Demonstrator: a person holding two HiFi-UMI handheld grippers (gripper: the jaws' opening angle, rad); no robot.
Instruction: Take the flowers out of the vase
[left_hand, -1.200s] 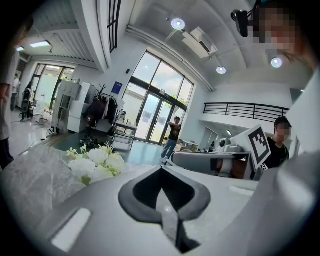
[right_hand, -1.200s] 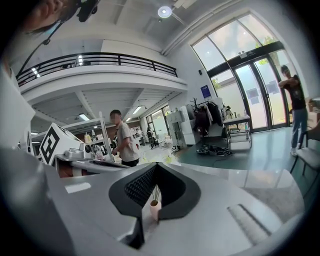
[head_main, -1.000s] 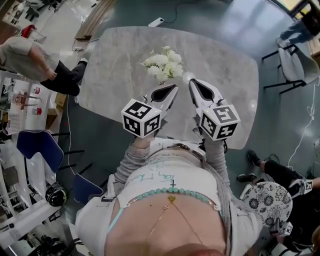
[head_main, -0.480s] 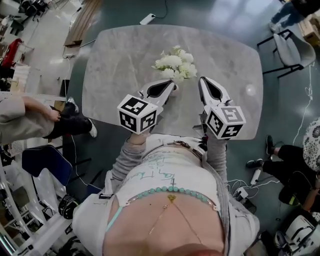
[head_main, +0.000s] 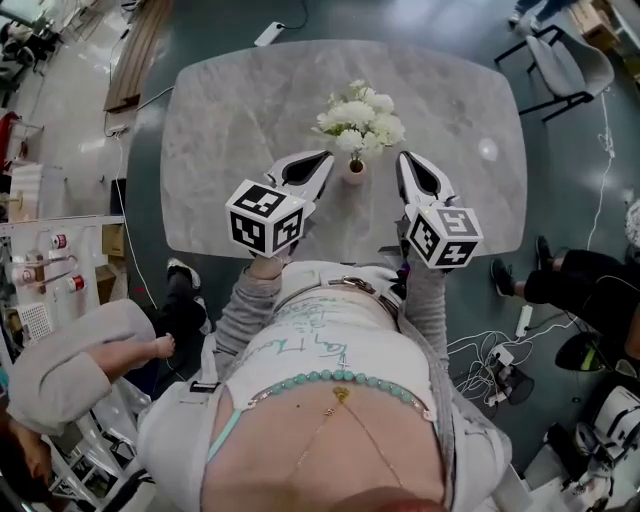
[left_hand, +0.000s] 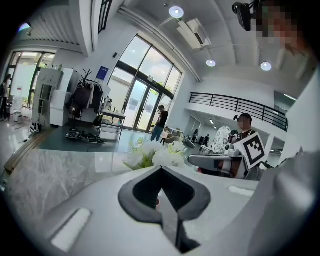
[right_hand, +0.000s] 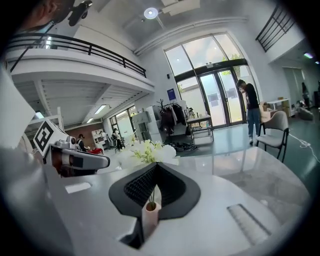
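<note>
The vase (head_main: 353, 168) of white flowers (head_main: 358, 112) is standing mid-desk (head_main: 230, 130), between the left gripper (head_main: 323, 158) and the right gripper (head_main: 404, 159). Both grippers' fingers are pressing together at the tips, gripping nothing.

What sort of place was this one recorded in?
Probably an open-plan office or lab atrium: tall glass entrance doors, a railed mezzanine, and a marble-look table with chairs and floor cables around it.

Open tabletop (head_main: 230, 120) lies all around the vase (head_main: 354, 168) and flowers (head_main: 360, 112).
</note>
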